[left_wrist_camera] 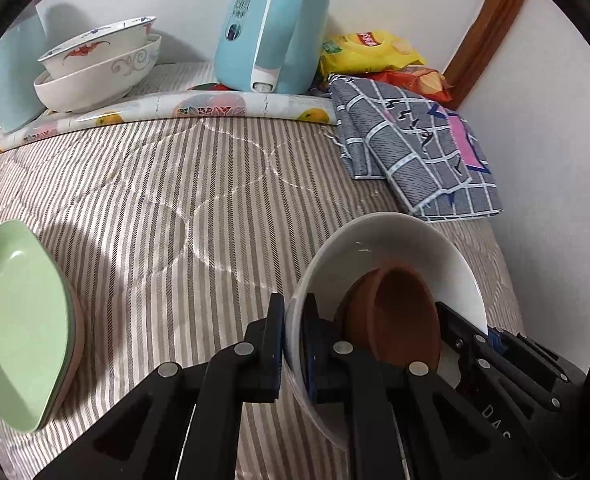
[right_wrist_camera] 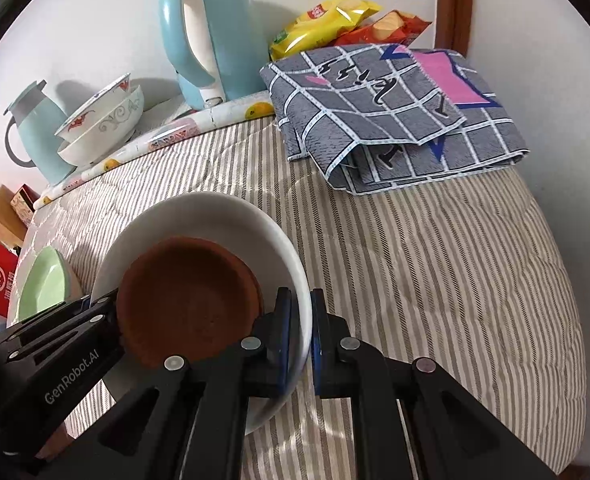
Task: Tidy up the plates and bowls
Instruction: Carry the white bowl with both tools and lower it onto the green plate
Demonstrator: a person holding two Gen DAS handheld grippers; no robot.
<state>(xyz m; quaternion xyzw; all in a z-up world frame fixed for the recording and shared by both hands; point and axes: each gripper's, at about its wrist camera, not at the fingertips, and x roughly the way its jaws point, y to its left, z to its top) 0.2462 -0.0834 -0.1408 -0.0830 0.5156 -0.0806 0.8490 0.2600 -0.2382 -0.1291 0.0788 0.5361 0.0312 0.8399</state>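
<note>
A white bowl point(left_wrist_camera: 395, 244) point(right_wrist_camera: 199, 216) holds a brown dish point(left_wrist_camera: 399, 312) point(right_wrist_camera: 187, 296) above the striped bedcover. My left gripper point(left_wrist_camera: 293, 340) is shut on the bowl's left rim. My right gripper point(right_wrist_camera: 299, 336) is shut on its right rim; it also shows in the left wrist view point(left_wrist_camera: 483, 340). A green plate point(left_wrist_camera: 19, 320) point(right_wrist_camera: 43, 288) lies on a stack at the left. Two stacked patterned bowls point(left_wrist_camera: 99, 60) point(right_wrist_camera: 103, 124) stand at the back left.
A blue kettle point(left_wrist_camera: 271, 24) point(right_wrist_camera: 211, 40) and a blue jug point(right_wrist_camera: 35, 132) stand at the back. A folded grey cloth point(left_wrist_camera: 415, 144) point(right_wrist_camera: 395, 112) and snack bags point(left_wrist_camera: 371, 52) point(right_wrist_camera: 335, 20) lie at the back right. The bed's edge drops at right.
</note>
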